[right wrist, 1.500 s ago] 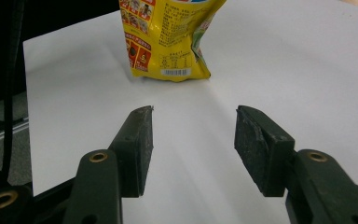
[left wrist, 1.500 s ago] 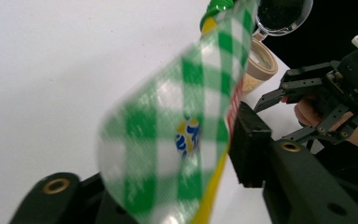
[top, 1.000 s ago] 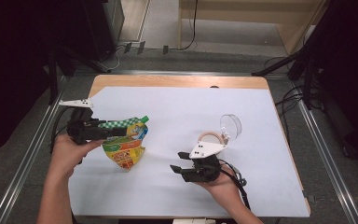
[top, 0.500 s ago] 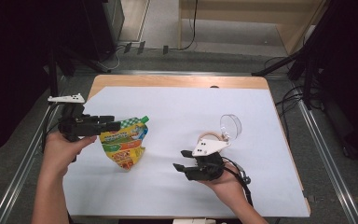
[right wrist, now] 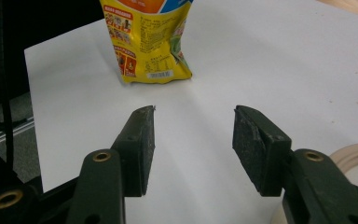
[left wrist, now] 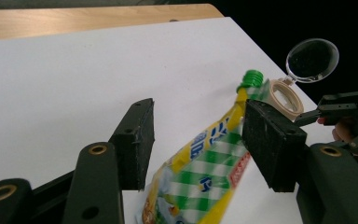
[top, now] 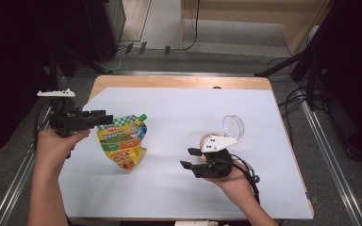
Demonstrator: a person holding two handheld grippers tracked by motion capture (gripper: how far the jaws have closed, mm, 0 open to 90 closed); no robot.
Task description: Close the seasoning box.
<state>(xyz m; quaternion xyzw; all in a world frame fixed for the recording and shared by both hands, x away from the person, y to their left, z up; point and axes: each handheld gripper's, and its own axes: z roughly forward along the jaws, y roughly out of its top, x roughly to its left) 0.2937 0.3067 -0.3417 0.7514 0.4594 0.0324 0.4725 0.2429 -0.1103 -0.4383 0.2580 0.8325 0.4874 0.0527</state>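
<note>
Left fingers: I see my left gripper [top: 104, 118] at the counter's left edge, level, its fingers [left wrist: 135, 140] apart; they have just been opening, and the pouch top sits between them without either pad pressing it.
Right fingers: my right gripper [top: 191, 158] hangs low over the near-right part of the sheet, fingers [right wrist: 140, 147] apart with bare sheet between them.
Pouch: the yellow-and-green spout pouch [top: 122, 141] stands upright on the left part of the sheet, green cap [left wrist: 251, 78] at its top right corner; in the right gripper view its barcode side faces me.
Jar: a round beige jar [left wrist: 283, 97] with a clear hinged lid [top: 233, 126] swung up stands just behind my right gripper, touching nothing I can see.
Open room: the white sheet [top: 179, 108] is bare between pouch and jar and all the way to the far wooden strip of the counter [top: 179, 82].
Edges: my left hand [top: 56, 146] is outside the left edge, over the floor rail; the right hand [top: 235, 181] is near the front edge.
Hidden: the jar's body is mostly behind my right gripper in the high view; its contents I cannot make out. The pouch bottom is cut off in the left gripper view, its top in the right gripper view.
</note>
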